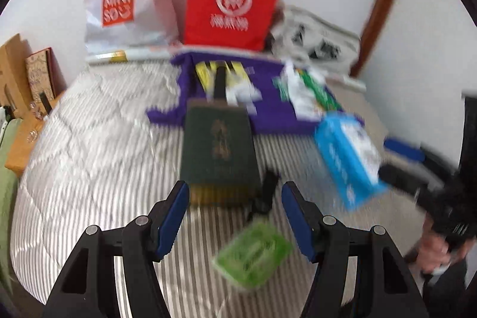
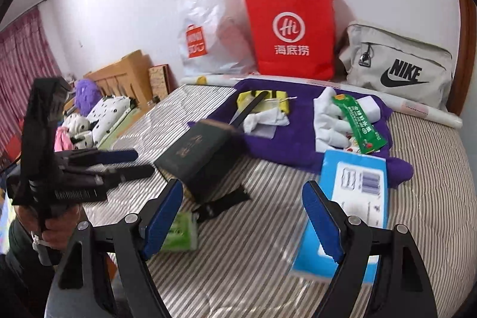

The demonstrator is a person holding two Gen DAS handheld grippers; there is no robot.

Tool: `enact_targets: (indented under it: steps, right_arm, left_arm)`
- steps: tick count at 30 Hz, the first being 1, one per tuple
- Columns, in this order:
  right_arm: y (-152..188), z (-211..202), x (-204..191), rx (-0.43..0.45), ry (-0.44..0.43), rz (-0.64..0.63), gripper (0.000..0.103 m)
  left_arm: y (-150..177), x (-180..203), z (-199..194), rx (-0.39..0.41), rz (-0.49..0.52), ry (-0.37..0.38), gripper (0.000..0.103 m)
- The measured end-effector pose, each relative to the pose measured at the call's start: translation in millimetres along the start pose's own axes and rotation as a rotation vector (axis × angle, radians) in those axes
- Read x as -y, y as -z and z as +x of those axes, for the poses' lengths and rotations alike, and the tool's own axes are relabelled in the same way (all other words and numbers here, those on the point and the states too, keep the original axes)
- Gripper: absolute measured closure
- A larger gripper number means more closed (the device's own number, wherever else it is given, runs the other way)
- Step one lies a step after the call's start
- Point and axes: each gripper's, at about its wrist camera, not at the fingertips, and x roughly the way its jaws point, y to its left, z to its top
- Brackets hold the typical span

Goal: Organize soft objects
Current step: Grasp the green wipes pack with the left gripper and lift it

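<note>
A blue tissue pack [image 2: 348,210] lies on the striped bed, just past my right gripper's right finger; it also shows in the left wrist view [image 1: 348,157]. A green wipes pack [image 1: 253,254] lies between my left gripper's fingers; it shows in the right wrist view [image 2: 180,233] behind the left finger. A dark green box [image 1: 219,148] with a black strap sits mid-bed, also in the right wrist view [image 2: 196,154]. My left gripper [image 1: 235,216] is open above the bed. My right gripper [image 2: 243,218] is open and empty. White gloves [image 2: 331,121] and a green sachet [image 2: 359,121] lie on a purple cloth [image 2: 301,121].
A red paper bag [image 2: 292,29], a white Miniso bag [image 2: 208,35] and a grey Nike bag [image 2: 399,67] stand against the wall at the bed's far side. Plush toys [image 2: 98,115] and a wooden headboard [image 2: 125,73] are to the left. The left view is motion-blurred.
</note>
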Motion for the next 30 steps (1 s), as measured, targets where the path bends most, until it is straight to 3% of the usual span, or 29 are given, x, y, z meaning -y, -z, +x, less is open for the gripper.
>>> enact_targets:
  steps: [9,16,20,23,28,30]
  right_arm:
    - [37,2,3,-0.042,0.013,0.058,0.021]
    - [47,11,8,-0.088,0.040,0.073,0.021]
    - [48,16,7,-0.104,0.035,0.082,0.021]
    - [48,19,2,-0.107,0.044,0.067,0.021]
    - [44,27,-17,-0.119,0.028,0.026,0.021]
    - [42,32,-25,-0.121,0.028,0.007,0.021]
  left_arm:
    - [50,9,27,-0.098,0.104,0.098,0.034]
    - [58,24,51,-0.135,0.230,0.058,0.028]
    - [61,30,53,-0.120,0.269,0.049,0.032]
    - [63,26,46,-0.109,0.255,0.068,0.041]
    - [66,-3,27,-0.103,0.161,0.076,0.043]
    - [70,-20,18,-0.100,0.127,0.044,0.043]
